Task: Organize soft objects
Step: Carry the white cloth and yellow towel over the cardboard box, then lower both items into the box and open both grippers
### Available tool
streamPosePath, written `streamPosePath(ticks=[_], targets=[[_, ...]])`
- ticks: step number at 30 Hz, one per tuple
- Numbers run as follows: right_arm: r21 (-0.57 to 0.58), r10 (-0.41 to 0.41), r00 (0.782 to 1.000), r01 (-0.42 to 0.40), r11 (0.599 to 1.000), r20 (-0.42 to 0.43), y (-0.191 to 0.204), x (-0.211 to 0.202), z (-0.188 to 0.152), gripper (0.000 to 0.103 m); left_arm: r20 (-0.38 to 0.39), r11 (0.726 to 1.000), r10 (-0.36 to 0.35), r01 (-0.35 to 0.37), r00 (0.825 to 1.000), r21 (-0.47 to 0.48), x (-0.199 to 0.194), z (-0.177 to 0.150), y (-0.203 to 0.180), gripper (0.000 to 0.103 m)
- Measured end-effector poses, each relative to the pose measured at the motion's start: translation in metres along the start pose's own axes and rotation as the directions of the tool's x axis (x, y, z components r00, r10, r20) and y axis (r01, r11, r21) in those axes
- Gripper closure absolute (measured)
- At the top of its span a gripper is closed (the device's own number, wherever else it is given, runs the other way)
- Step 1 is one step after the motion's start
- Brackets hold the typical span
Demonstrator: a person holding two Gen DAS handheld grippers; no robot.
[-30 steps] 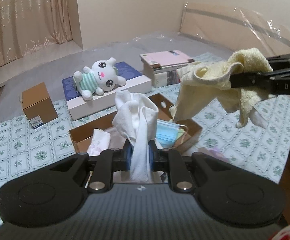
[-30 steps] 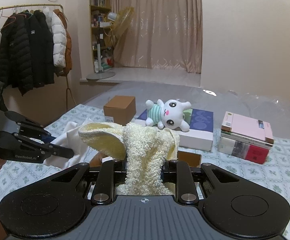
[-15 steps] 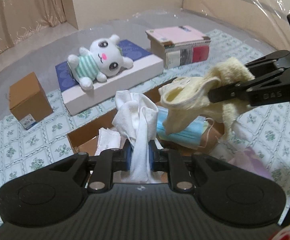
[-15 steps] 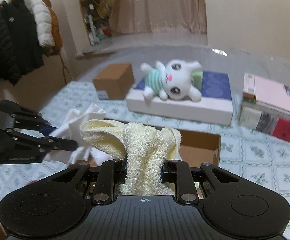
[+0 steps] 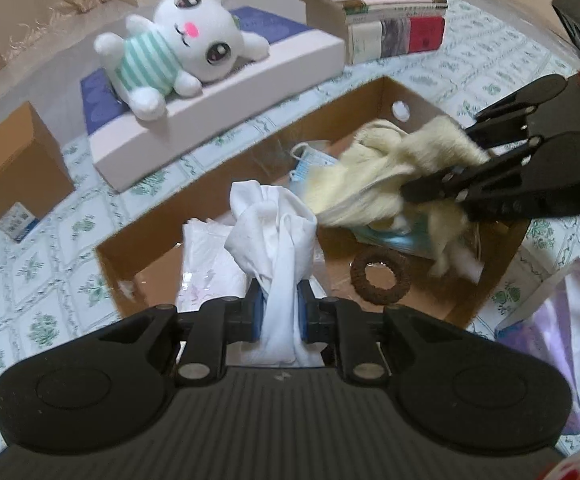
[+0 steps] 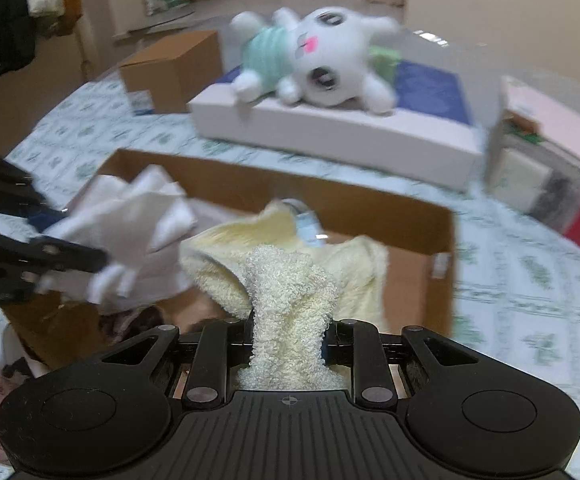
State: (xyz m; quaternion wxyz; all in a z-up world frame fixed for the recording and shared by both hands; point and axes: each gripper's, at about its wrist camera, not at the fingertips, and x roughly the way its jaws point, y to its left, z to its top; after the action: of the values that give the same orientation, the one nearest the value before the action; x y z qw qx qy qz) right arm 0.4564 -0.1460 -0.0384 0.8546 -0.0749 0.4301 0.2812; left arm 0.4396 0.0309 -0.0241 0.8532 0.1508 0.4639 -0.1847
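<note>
My left gripper (image 5: 281, 308) is shut on a bunched white cloth (image 5: 274, 232), held over the left half of an open cardboard box (image 5: 385, 92). My right gripper (image 6: 288, 332) is shut on a pale yellow towel (image 6: 290, 284), which hangs over the box's right half (image 6: 441, 248). In the left wrist view the right gripper (image 5: 441, 180) comes in from the right with the yellow towel (image 5: 373, 176) trailing onto blue face masks (image 5: 309, 164). A brown ring-shaped hair tie (image 5: 379, 276) and a white folded item (image 5: 206, 256) lie on the box floor. The left gripper (image 6: 90, 260) with its white cloth (image 6: 142, 236) shows at left in the right wrist view.
A white bunny plush (image 5: 178, 52) lies on a flat white box (image 5: 218, 92) behind the cardboard box. Stacked books (image 5: 377, 20) stand at back right, a small brown carton (image 5: 14, 168) at left. A lilac plastic bag (image 5: 549, 320) lies right of the box on the patterned cloth.
Both grippers have come down and forward over the cardboard box, carrying their cloths. The yellow towel's hanging end now touches the masks inside the box.
</note>
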Motion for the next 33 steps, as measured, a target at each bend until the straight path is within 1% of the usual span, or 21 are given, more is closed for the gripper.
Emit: streamPosePath(ticks=[2,5,8,11,16,24,28,29,33], targets=[[-0.008,0.043,0.999,-0.043,0.999,-0.017,0.006,0.009,0.001,0.079,-0.014,1.0,-0.01,0.01,1.0,0.007,0.009,0.001,-0.001,0.088],[-0.025,0.069,0.996,-0.07,0.997,-0.05,0.011,0.024,0.003,0.079,-0.04,0.999,-0.011,0.012,0.999,0.032,0.022,0.003,-0.004,0.088],[-0.046,0.067,0.995,-0.071,0.996,-0.074,0.012,0.033,0.004,0.079,-0.06,0.999,-0.011,0.013,0.998,0.04,0.033,0.003,-0.004,0.088],[-0.07,0.064,0.994,-0.07,0.995,-0.086,0.014,0.038,0.005,0.079,-0.077,0.999,-0.022,0.024,0.997,0.023,0.041,0.002,0.0,0.087],[-0.153,0.035,0.995,-0.05,0.987,-0.098,0.025,0.045,0.002,0.08,-0.096,0.999,-0.02,0.023,0.995,0.035,0.045,0.004,0.0,0.087],[-0.156,0.038,0.994,-0.054,0.986,-0.103,0.025,0.047,0.001,0.079,-0.13,0.998,-0.011,0.02,0.992,0.067,0.047,0.009,-0.003,0.085],[-0.159,0.038,0.995,-0.053,0.986,-0.093,0.025,0.047,0.001,0.079,-0.14,0.999,-0.024,0.029,0.99,0.04,0.051,0.009,0.001,0.084],[-0.163,0.038,0.995,-0.052,0.985,-0.09,0.025,0.047,0.0,0.079,-0.141,0.999,-0.024,0.03,0.99,0.04,0.051,0.009,0.001,0.084],[-0.147,0.052,0.996,-0.062,0.987,-0.071,0.023,0.043,-0.003,0.076,-0.142,0.999,-0.016,0.021,0.99,0.031,0.049,0.009,0.004,0.075]])
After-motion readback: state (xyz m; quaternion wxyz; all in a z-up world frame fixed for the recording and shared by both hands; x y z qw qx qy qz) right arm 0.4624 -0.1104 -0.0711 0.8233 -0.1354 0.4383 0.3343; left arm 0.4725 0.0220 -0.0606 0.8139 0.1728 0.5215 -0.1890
